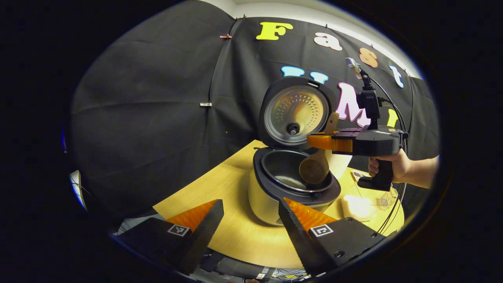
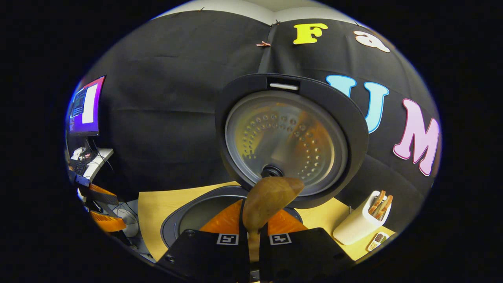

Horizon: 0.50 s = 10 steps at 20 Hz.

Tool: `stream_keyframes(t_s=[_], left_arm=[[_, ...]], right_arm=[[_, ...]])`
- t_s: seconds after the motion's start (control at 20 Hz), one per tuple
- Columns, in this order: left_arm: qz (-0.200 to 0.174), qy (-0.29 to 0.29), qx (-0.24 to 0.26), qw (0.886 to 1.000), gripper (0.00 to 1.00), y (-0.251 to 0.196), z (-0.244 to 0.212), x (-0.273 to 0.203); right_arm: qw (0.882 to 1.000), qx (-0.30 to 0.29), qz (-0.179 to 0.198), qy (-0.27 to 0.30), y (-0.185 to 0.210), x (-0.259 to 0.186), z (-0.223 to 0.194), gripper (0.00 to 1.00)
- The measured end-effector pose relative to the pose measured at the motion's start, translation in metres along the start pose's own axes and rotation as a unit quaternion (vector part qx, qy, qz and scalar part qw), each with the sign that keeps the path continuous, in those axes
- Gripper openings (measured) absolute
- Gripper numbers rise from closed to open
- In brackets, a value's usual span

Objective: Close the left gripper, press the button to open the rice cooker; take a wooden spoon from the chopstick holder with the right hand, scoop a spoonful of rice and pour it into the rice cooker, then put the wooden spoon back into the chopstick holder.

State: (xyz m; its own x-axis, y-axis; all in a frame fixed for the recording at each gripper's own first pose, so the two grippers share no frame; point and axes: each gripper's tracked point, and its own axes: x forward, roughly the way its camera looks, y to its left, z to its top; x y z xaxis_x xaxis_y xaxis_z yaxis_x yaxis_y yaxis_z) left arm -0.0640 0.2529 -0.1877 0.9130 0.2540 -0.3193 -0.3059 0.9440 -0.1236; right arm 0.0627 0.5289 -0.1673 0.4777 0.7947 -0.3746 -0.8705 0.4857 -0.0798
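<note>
- The cooker [image 1: 292, 188] stands open on the counter [image 1: 235, 236], its lid [image 1: 296, 112] raised upright behind the pot [image 1: 287, 169].
- In the left gripper view the spoon [image 1: 314, 167] hangs bowl-down over the pot's right rim, handle tilted up into the right claw [image 1: 320, 140].
- In the right gripper view the spoon [image 2: 267, 200] rises between that claw's fingers [image 2: 220, 220], which pinch its handle; its bowl shows in front of the lid [image 2: 287, 133], above the pot [image 2: 196, 214].
- A hand [image 1: 393, 165] grips the right claw's handle.
- The left claw [image 1: 251, 214] is spread, holding nothing, low in front of the cooker.
- The holder [image 2: 359, 222] stands on the counter [image 2: 157, 208] right of the cooker, with utensils in it.
- A monitor [image 2: 84, 106] glows at the far left.
</note>
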Motion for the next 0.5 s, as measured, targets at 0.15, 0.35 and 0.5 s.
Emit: stream_keyframes(t_s=[0.15, 0.35, 0.5], left_arm=[[-0.005, -0.004, 0.004, 1.000, 0.96, -0.004, 0.003, 0.000], [-0.025, -0.012, 0.019, 0.999, 0.96, -0.023, 0.006, 0.002], [-0.057, -0.017, 0.029, 0.998, 0.96, -0.051, 0.008, 0.003]], right_arm=[[0.999, 0.030, -0.013, -0.009, -0.010, -0.004, 0.009, 0.14], [0.993, 0.103, -0.044, -0.038, -0.032, -0.020, 0.030, 0.14], [0.986, 0.132, -0.079, -0.069, -0.058, -0.046, 0.048, 0.13]])
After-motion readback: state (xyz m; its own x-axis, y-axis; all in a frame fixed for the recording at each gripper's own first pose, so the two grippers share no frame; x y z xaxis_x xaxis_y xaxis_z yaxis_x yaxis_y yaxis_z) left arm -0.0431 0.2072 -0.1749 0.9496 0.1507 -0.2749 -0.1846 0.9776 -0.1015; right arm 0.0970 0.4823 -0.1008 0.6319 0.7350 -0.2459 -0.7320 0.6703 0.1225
